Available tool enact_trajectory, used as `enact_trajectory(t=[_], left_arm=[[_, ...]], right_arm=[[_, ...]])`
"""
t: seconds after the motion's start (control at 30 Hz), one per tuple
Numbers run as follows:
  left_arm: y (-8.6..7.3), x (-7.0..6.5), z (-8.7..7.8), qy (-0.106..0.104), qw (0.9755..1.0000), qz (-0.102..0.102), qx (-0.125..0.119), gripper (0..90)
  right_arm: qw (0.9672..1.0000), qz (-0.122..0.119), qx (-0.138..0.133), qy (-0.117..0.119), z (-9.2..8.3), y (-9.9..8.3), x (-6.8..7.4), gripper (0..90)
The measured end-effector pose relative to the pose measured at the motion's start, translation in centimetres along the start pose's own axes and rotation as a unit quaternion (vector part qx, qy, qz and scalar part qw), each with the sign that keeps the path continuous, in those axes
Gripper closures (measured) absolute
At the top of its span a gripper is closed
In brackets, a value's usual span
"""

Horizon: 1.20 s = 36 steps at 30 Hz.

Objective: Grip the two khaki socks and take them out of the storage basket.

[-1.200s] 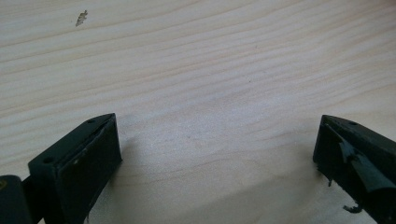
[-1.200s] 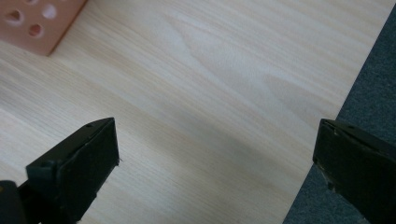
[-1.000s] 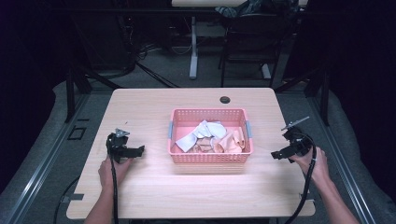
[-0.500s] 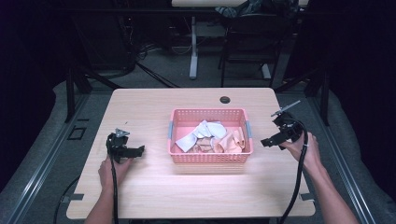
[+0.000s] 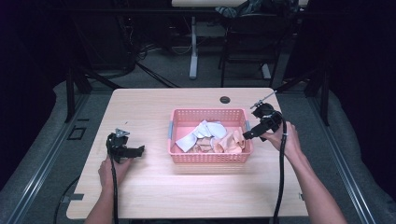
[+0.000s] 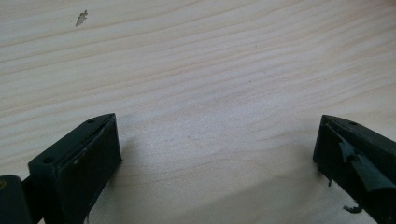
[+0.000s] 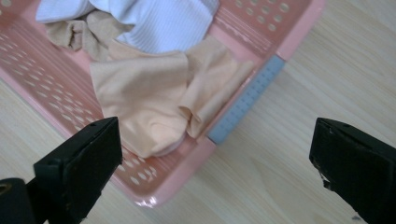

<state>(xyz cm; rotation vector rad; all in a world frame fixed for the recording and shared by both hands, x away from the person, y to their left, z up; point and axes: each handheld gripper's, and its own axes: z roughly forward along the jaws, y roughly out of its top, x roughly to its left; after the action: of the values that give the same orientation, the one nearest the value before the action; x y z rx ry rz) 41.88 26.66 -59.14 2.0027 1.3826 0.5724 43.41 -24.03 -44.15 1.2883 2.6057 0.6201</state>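
Pink perforated plastic basket [image 5: 210, 157] at table centre, holding 2 kinds of cloth: crumpled peach fabric pieces [image 7: 149, 107] at near right, white ribbed cloth [image 7: 163, 23] farther left. Grey handle grip [image 7: 247, 105] on basket's right rim. Right gripper [image 5: 252, 133] just beside that right rim, above it, jaws spread wide, nothing pinched. Left gripper [image 5: 137, 150] well apart at left, low over bare light wooden table [image 6: 210, 70], jaws spread, empty. Small black round disc [image 5: 225, 99] at far edge. Nothing between right gripper and peach fabric.

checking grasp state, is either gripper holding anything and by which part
Nothing is held: the left gripper and the right gripper are both open and empty.
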Motion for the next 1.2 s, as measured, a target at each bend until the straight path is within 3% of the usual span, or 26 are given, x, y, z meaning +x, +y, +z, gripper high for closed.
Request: enact_trajectory(t=[0.27,0.47,0.7,0.73,0.87,1.0,1.2], left_arm=[[0.0,0.0,0.0,0.000,1.0000,0.000,0.000,0.4],[0.0,0.0,0.0,0.000,1.0000,0.000,0.000,0.4],[0.0,0.0,0.0,0.000,1.0000,0.000,0.000,0.4],[0.0,0.0,0.0,0.000,1.0000,0.001,-0.001,0.4],[0.0,0.0,0.0,0.000,1.0000,0.001,0.000,0.4],[0.0,0.0,0.0,0.000,1.0000,0.001,-0.001,0.4],[0.0,0.0,0.0,0.000,1.0000,0.001,0.000,0.4]], right_arm=[[0.9996,-0.010,0.021,0.015,2.4,1.7,1.9,2.2],[0.9984,-0.009,0.043,0.035,5.3,2.7,3.5,3.1],[0.9968,-0.010,0.073,0.032,7.9,3.1,4.8,6.8],[0.9957,-0.012,0.088,0.027,8.5,3.3,5.0,7.2],[0.9961,0.002,0.086,0.017,9.4,3.4,5.1,14.4],[0.9945,0.010,0.102,0.020,10.0,3.4,4.7,24.6],[0.9938,0.014,0.104,0.038,10.1,3.3,4.3,47.1]])
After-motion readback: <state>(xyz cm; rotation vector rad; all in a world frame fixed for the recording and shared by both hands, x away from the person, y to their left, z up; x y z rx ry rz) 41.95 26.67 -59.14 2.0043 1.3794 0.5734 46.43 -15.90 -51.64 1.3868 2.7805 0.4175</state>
